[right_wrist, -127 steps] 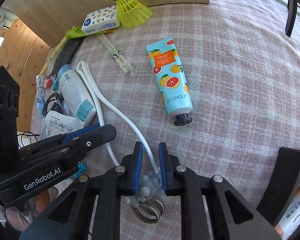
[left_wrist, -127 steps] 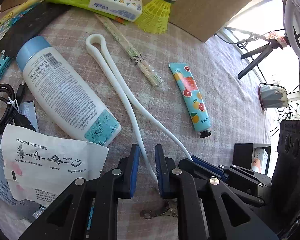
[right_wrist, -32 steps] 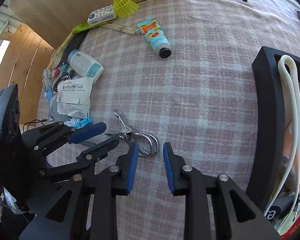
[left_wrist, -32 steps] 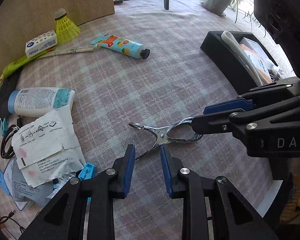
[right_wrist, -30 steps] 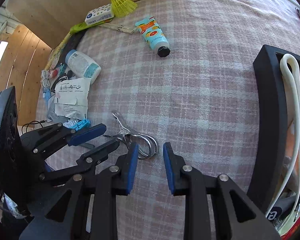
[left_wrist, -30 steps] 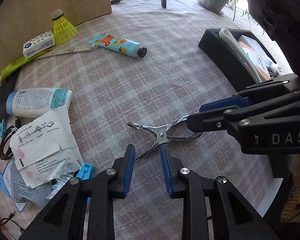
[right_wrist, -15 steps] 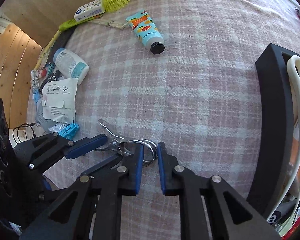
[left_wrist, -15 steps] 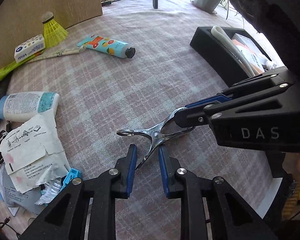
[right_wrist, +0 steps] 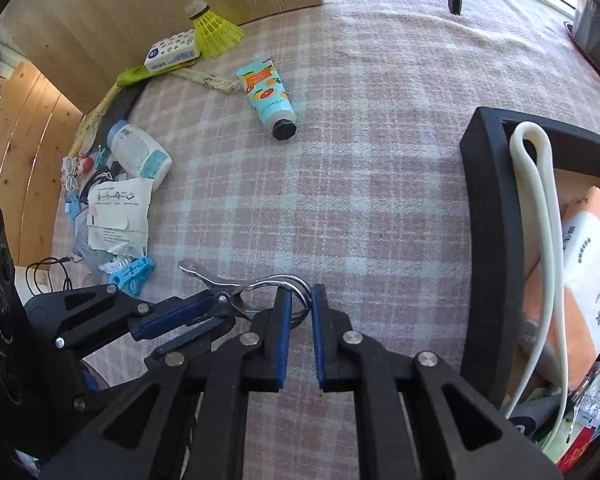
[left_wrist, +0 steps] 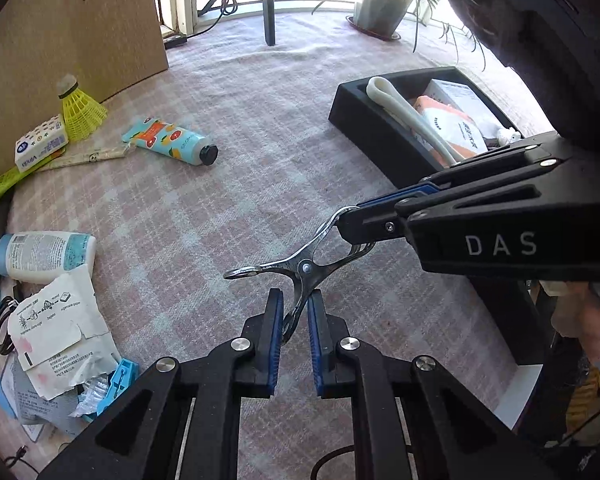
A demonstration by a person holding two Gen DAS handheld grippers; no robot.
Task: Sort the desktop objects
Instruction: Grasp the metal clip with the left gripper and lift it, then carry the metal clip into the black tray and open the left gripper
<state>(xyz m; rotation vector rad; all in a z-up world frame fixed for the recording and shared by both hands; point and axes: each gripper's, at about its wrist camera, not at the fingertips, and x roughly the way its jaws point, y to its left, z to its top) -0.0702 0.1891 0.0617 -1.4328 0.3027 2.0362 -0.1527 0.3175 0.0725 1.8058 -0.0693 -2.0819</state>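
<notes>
Because the black tray (right_wrist: pixel 484 216) at the counter's (left_wrist: pixel 228 184) right already holds a white loop strap (right_wrist: pixel 534 200) and packets, you seem to be carrying the metal clamp (left_wrist: pixel 300 264) there. Your left tongs (left_wrist: pixel 293 312) are closing on one handle and your right tongs (right_wrist: pixel 301 308) on its ring end, sharing the load above the cloth. Only the left view shows the clamp's pivot rivet; only the right shows the strap's full length.

Clamp (left_wrist: pixel 300 268) mid-cloth; tube (left_wrist: pixel 168 142) far left; tray (left_wrist: pixel 384 136) right, holding strap (left_wrist: pixel 412 116).
</notes>
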